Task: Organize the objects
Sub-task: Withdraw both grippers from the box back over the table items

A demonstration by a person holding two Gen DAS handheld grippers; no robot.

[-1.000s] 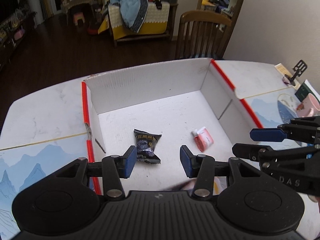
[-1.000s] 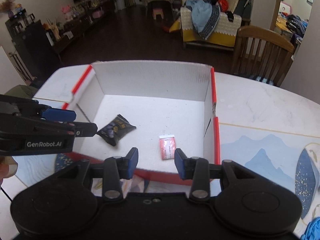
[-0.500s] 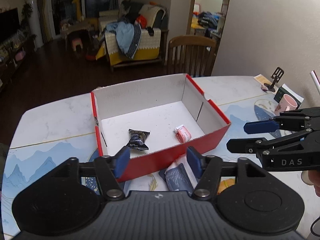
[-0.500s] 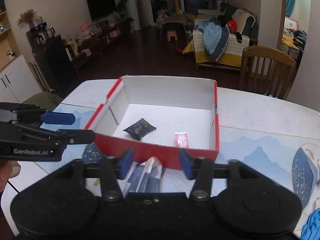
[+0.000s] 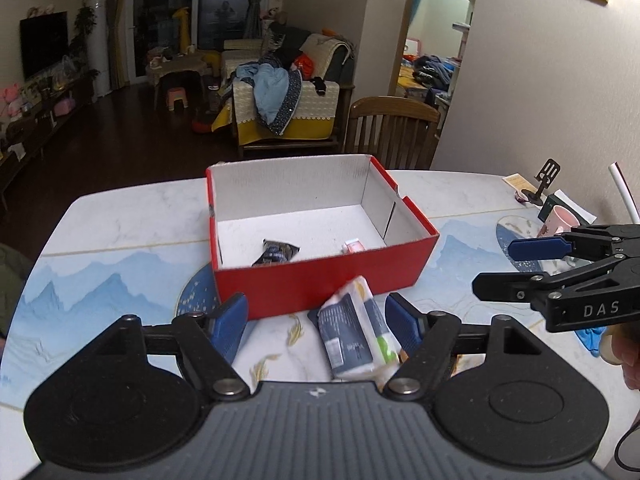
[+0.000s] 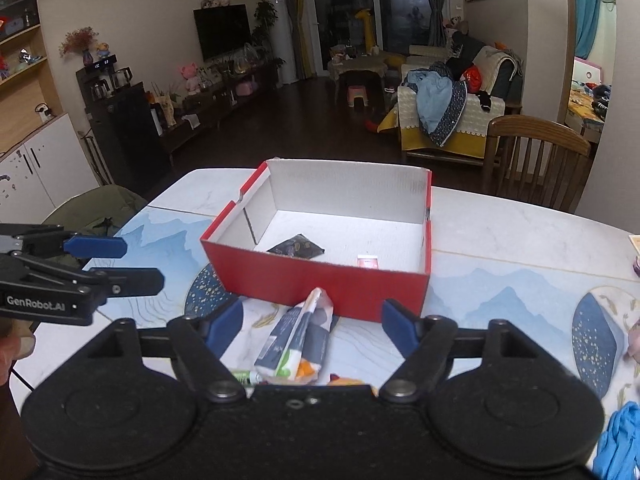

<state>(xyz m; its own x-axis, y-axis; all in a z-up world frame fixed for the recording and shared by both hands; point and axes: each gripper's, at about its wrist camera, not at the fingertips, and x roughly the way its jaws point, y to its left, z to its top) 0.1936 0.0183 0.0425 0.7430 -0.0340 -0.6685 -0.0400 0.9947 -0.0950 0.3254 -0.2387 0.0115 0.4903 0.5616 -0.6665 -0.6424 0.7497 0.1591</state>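
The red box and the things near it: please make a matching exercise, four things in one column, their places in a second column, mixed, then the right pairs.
Things
1. dark snack packet
2. small pink packet
3. tissue pack
4. pink mug

Places
A. on the table, against the red box's near wall
B. inside the box, left part of the floor
C. far right of the table, near the wall
D. inside the box, right part of the floor

Pairs: 1-B, 2-D, 3-A, 4-C
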